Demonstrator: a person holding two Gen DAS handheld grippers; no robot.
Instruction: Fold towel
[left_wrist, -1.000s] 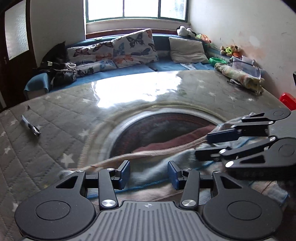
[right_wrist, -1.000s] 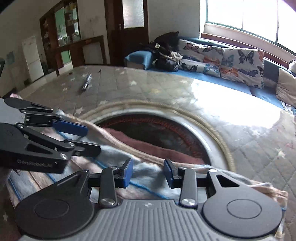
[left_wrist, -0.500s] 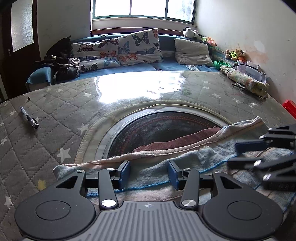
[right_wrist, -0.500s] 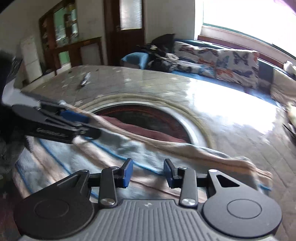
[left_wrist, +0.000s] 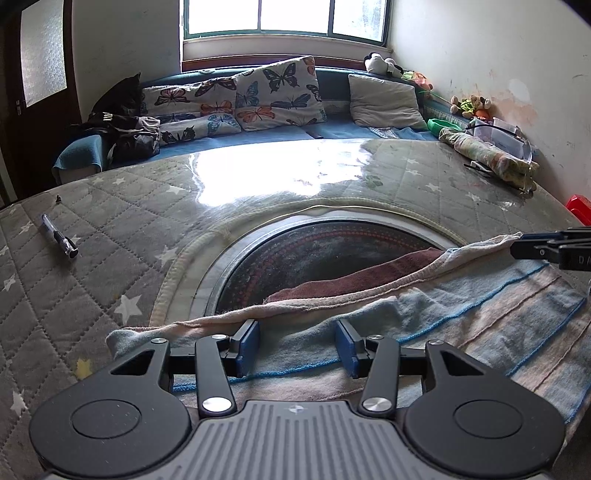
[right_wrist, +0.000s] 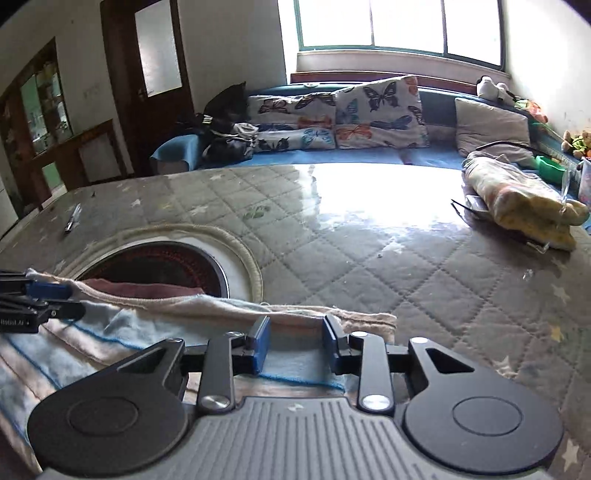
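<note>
While the two grippers had hung close together over the bunched middle of the towel (left_wrist: 480, 325) a second earlier, you had by this moment drawn them apart along its far hem. The left gripper (left_wrist: 295, 345) sat low over the left end and the right gripper (right_wrist: 295, 341) over the right end. Both pairs of tongs stood spread, with cloth showing under the gap and nothing pinched. In the left wrist view the right gripper's tips lay at the towel's far right corner, though that side view did not show their gap.

The towel lay flattened lengthwise along the near edge of the table (left_wrist: 110, 258), blue stripes up. Its pale hem and a maroon strip reached onto the dark round panel (left_wrist: 332, 254) at the table's centre. I judged the spreading done and the fold itself not yet begun; you looked placed to close on the two far corners.

As for containers, a clear plastic box (left_wrist: 502, 133) stood at the table's far right corner behind a rolled cloth (left_wrist: 487, 157). Its contents were too small and glary to tell. A green tub (left_wrist: 443, 125) sat just beyond that corner, and I could not see into it. Whether the round panel was a recess or a flat inset, I could not tell. A pen (left_wrist: 59, 236) lay near the left edge, well apart from the towel.
</note>
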